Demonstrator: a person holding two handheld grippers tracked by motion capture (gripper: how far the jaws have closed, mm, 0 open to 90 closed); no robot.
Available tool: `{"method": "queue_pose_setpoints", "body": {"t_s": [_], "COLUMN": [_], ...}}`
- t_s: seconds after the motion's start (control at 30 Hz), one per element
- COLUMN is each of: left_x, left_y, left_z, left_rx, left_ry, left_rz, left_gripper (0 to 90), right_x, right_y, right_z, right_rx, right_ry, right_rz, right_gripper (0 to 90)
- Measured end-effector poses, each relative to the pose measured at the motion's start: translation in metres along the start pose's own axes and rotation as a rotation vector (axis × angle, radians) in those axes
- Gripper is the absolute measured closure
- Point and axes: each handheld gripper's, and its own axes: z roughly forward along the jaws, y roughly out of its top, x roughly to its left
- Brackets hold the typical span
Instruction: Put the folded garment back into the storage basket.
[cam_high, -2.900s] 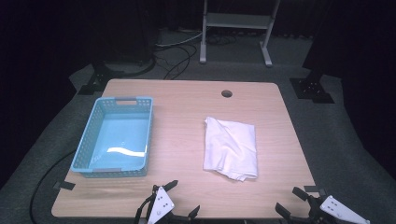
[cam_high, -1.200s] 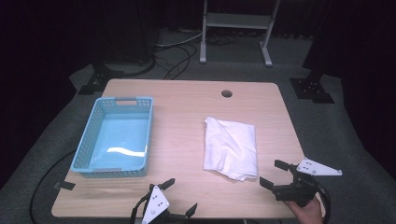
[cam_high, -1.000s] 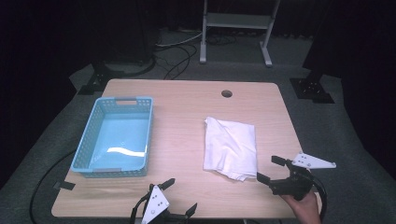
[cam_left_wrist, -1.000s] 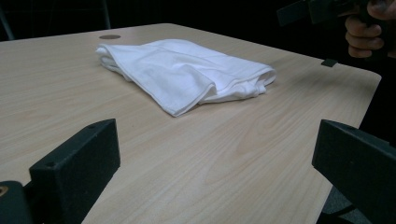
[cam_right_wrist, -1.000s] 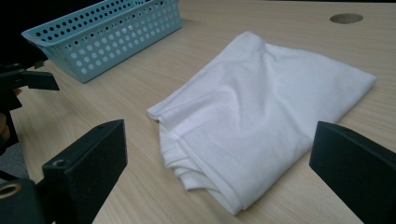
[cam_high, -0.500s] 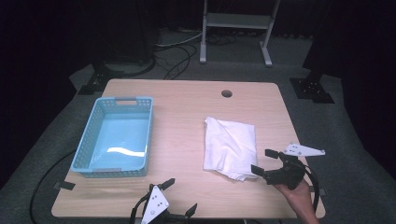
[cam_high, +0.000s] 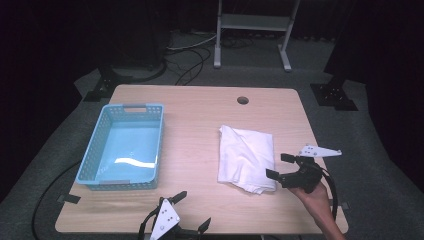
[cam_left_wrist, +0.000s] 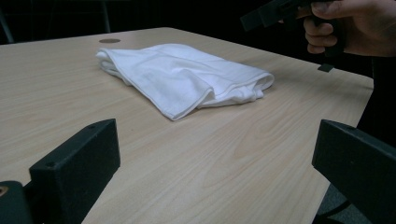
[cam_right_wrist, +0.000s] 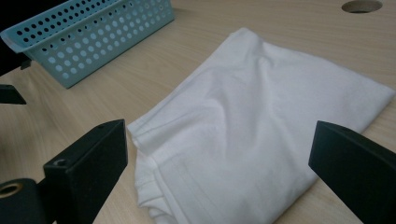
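At the four o'clock edge of the pale wooden tabletop (cam_high: 200, 125), the right tongs (cam_high: 281, 167) are hovering wide open beside the folded white cloth (cam_high: 246, 157), seemingly lining up a grasp, while the left tongs (cam_high: 192, 212) are waiting open at six o'clock.

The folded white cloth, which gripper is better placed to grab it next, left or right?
Right. The right gripper hangs open at the folded white cloth's near right corner, while the left gripper sits open at the table's front edge, well apart from it.
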Motion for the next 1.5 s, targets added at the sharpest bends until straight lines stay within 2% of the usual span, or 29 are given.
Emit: {"method": "queue_pose_setpoints", "body": {"t_s": [0.23, 0.47, 0.6, 0.73, 0.8, 1.1, 1.33, 1.43, 1.5], "left_x": [0.000, 0.000, 0.000, 0.000, -0.001, -0.001, 0.000, -0.001, -0.001], "left_y": [0.000, 0.001, 0.001, 0.001, 0.001, 0.001, 0.001, 0.001, 0.002], "left_z": [0.000, -0.001, -0.001, -0.001, -0.001, -0.002, -0.002, -0.002, -0.002], "left_rx": [-0.001, -0.003, -0.003, -0.003, -0.004, -0.007, -0.004, -0.006, -0.008], "left_ry": [-0.001, -0.002, 0.000, 0.002, 0.002, 0.002, 0.003, 0.002, 0.003], "left_rz": [-0.002, -0.002, -0.003, 0.002, 0.003, 0.007, 0.007, 0.009, 0.010], "left_gripper": [0.6, 0.6, 0.6, 0.6, 0.6, 0.6, 0.6, 0.6, 0.6], "right_x": [-0.002, -0.004, -0.005, -0.005, -0.006, -0.007, -0.007, -0.007, -0.007], "right_y": [0.009, 0.018, 0.022, 0.028, 0.031, 0.039, 0.048, 0.050, 0.052], "right_z": [0.010, 0.019, 0.025, 0.032, 0.038, 0.047, 0.056, 0.058, 0.061], "right_rx": [0.038, 0.049, 0.077, 0.106, 0.140, 0.144, 0.188, 0.177, 0.204], "right_ry": [0.002, 0.003, -0.001, -0.012, -0.017, -0.014, -0.010, -0.014, -0.014], "right_rz": [-0.003, -0.006, -0.007, -0.027, -0.034, -0.029, -0.030, -0.036, -0.029], "right_gripper": [4.5, 4.8, 4.8, 4.9, 4.9, 5.6, 5.6, 5.8, 5.7]}}
